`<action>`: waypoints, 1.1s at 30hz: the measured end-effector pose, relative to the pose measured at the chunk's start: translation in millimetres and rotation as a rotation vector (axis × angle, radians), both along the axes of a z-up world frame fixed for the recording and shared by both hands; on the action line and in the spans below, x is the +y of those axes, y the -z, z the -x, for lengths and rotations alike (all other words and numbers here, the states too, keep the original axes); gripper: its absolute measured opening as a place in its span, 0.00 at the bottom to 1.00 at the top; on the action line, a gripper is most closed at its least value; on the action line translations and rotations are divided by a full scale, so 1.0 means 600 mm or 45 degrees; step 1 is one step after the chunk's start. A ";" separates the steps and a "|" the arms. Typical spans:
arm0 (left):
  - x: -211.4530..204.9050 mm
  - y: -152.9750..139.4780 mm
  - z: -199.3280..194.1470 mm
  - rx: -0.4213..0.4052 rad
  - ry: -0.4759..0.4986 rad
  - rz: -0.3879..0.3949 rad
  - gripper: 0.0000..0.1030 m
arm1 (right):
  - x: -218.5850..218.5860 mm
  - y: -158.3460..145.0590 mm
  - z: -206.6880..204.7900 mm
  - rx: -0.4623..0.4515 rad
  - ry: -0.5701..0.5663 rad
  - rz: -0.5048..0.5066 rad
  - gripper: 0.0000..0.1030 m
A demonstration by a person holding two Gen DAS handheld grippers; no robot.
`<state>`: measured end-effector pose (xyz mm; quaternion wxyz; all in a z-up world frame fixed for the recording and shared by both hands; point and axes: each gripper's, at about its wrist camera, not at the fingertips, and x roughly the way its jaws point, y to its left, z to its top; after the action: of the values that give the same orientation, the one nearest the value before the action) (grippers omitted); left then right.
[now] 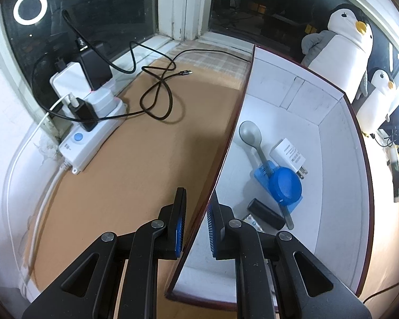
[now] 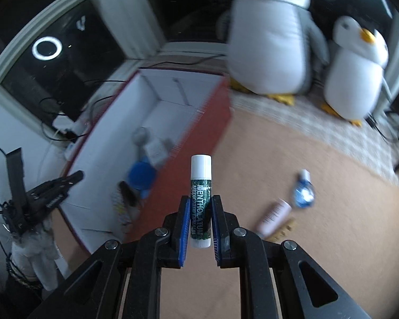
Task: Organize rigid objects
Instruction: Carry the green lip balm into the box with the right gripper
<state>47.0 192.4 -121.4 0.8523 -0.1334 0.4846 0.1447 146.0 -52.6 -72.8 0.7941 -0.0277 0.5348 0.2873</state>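
My right gripper (image 2: pixel 201 202) is shut on a lip balm stick (image 2: pixel 200 183) with a white cap and a green label. The stick stands upright between the blue pads, lifted above the tan surface. To its left is an open box (image 2: pixel 199 133), red outside and white inside. My left gripper (image 1: pixel 198 199) is shut on the box's (image 1: pixel 279 85) left wall, one pad on each side of it. Inside the box lie a grey spoon (image 1: pixel 250 134), a white charger plug (image 1: pixel 288 154), a blue round lid (image 1: pixel 286 184) and a black cylinder (image 1: pixel 266 214). The left gripper (image 2: pixel 53 186) also shows at the box's near corner.
A pink tube (image 2: pixel 275 216), a small blue bottle (image 2: pixel 303 191) and a wooden piece (image 2: pixel 284 230) lie on the tan surface right of the box. Two plush penguins (image 2: pixel 268 40) stand behind. A power strip (image 1: pixel 93 133) with chargers and a black cable (image 1: pixel 157 93) lie left of the box.
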 end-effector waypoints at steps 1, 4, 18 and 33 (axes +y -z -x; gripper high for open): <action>0.001 0.000 -0.001 -0.002 0.001 0.002 0.13 | 0.017 -0.005 0.001 -0.005 -0.024 0.004 0.13; 0.004 0.003 -0.006 -0.006 0.003 0.010 0.13 | 0.078 -0.008 0.001 -0.021 -0.109 0.031 0.13; 0.011 0.019 -0.012 -0.008 0.010 0.042 0.11 | 0.230 0.085 0.010 0.057 -0.303 0.219 0.13; 0.012 0.020 -0.011 -0.011 0.011 0.043 0.11 | 0.267 0.137 0.010 0.097 -0.333 0.314 0.14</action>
<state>53.5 199.6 -133.4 0.8526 -0.1463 0.4839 0.1320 140.2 107.8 -155.1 0.7197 -0.1834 0.5876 0.3212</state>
